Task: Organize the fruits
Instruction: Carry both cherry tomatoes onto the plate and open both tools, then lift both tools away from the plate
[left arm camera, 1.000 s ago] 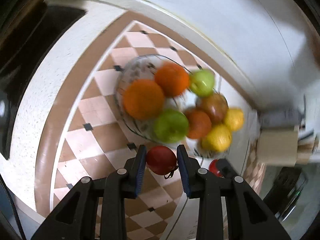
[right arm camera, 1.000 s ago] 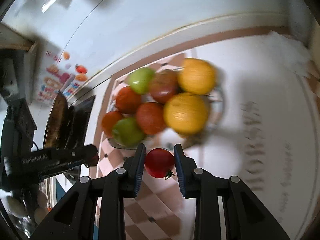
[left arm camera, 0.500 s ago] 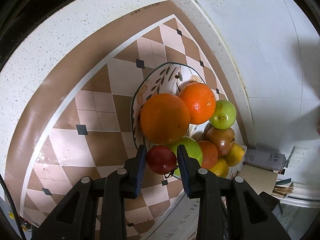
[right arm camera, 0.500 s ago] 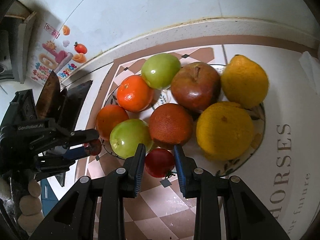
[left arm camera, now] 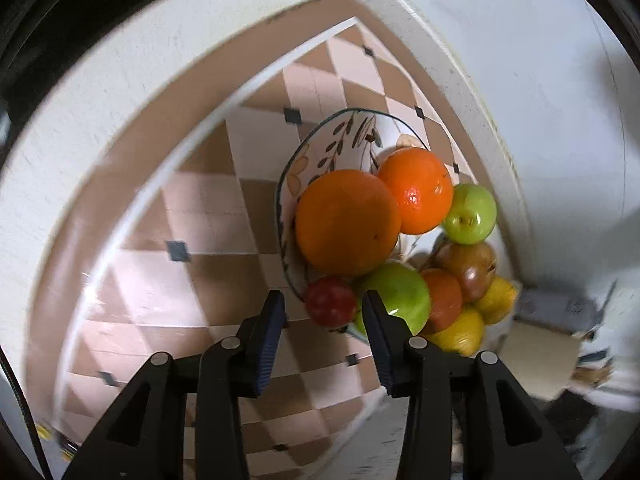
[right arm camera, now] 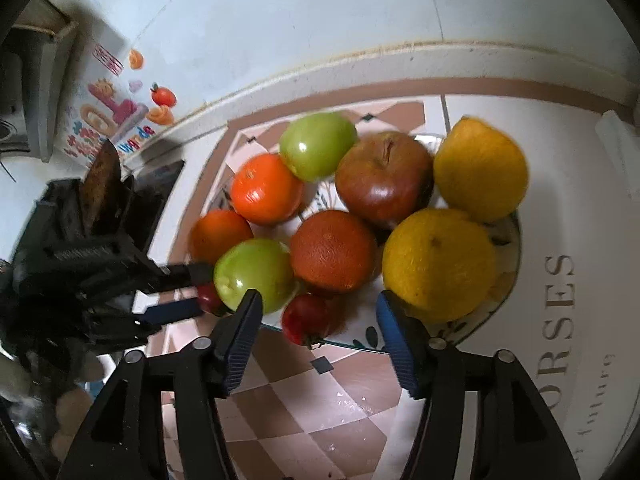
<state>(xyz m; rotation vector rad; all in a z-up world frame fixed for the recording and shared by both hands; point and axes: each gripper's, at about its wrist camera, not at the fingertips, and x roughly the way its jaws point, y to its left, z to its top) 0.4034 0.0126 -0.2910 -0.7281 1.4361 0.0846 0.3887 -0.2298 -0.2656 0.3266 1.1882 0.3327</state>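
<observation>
Tomato [right arm camera: 306, 318] btwn right tool [right arm camera: 316, 334] pads, untouched – jaws just spread, on plate [right arm camera: 460, 334] rim.

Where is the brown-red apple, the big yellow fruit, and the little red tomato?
brown-red apple [right arm camera: 384, 178], right wrist view, middle of its skin.
big yellow fruit [right arm camera: 438, 258], right wrist view, its front.
little red tomato [right arm camera: 306, 318], right wrist view, its middle.

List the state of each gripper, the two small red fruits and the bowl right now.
Left gripper: open, jaws just opened, pads clear of the fruit.
Right gripper: open wide, jaws just opened.
Left red fruit: released, at the bowl's edge.
Right red fruit: released, lying at the bowl's rim.
Bowl: heaped with oranges, green apples, a dark apple, yellow citrus.
</observation>
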